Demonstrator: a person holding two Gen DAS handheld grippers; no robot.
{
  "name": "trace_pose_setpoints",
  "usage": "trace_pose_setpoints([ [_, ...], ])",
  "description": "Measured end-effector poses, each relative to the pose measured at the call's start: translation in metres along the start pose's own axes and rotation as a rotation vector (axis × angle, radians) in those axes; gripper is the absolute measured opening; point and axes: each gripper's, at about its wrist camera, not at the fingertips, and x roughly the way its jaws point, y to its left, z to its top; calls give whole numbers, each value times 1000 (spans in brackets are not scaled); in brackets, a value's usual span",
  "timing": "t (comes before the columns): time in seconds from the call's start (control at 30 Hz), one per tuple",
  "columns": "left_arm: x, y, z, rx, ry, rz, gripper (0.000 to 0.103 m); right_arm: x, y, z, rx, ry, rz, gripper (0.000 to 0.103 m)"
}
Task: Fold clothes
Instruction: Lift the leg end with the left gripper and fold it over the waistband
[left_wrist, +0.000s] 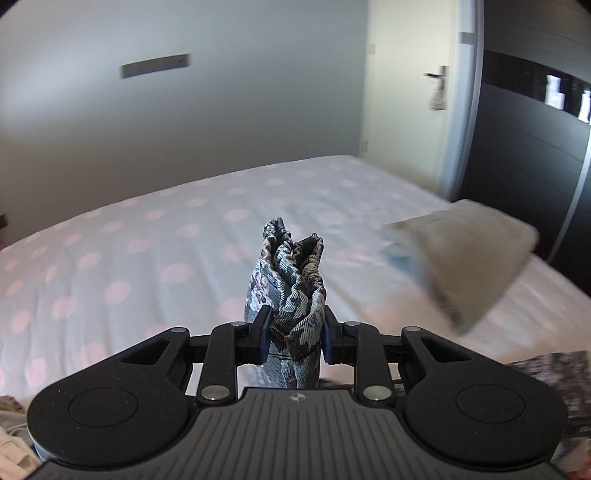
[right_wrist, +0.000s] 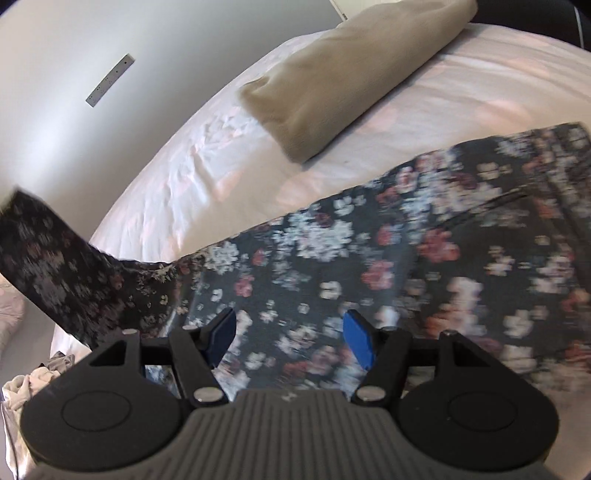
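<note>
- Dark floral cloth (left_wrist: 291, 295) is bunched between my left tongs (left_wrist: 295, 332), pinched tight and lifted above the dotted bed (left_wrist: 129, 240); a folded beige garment (left_wrist: 465, 258) lies well to the right.
- Right view: my right tongs (right_wrist: 290, 338) stand spread, gripping nothing, just above the same floral garment, whose long axis runs left to right across the bed. Blur hides, I think, any contact.
</note>
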Motion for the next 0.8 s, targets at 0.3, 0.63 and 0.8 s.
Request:
trace_pose_setpoints([
  [0.3,-7,-169,15,179,29,-215,23,-66,-64,11,-22,-52,-112,58],
  [0.63,31,-308,-34,252,130,-452,23,-107,-109,11,-96,-54,-205,52],
  [0.8,57,-363,-70,290,179,-502,23,-114,-136,4,-48,-49,-224,52],
])
